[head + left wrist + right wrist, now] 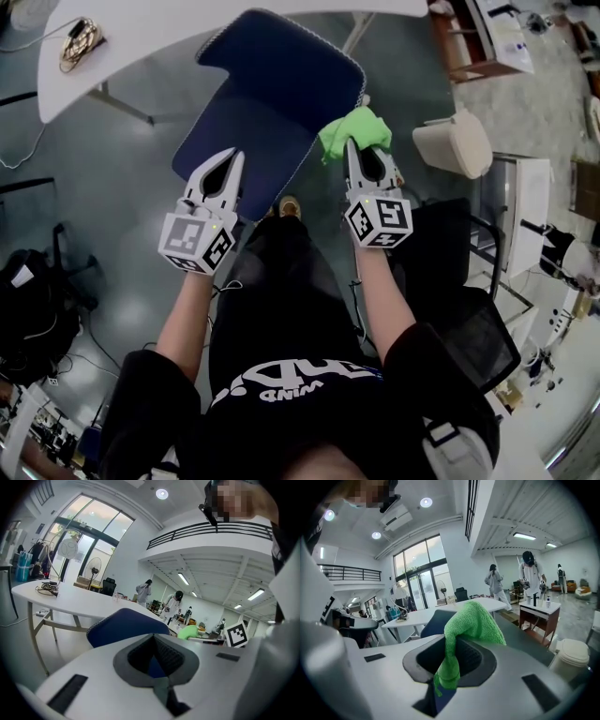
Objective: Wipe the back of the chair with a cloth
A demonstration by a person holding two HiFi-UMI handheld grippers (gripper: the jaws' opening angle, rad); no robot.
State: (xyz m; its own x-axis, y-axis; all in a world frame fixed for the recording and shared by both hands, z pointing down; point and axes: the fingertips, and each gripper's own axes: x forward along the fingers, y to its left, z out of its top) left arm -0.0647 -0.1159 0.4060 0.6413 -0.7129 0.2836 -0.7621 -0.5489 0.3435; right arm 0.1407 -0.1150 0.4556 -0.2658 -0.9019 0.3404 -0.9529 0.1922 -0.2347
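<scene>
A grey, glossy floor (112, 169) is seen underfoot, and a white bench (169, 28) is stood across it, a tangle of cables (79, 42) lying on top. Tall windows (86, 545) are flooded with daylight, with a standing fan (95, 566) set before them. A railed mezzanine (211, 529) is carried overhead, and round ceiling lights (425, 502) are switched on. A cream bin (455, 142) is placed near a wooden side table (478, 56). People (493, 584) are spotted far back.
</scene>
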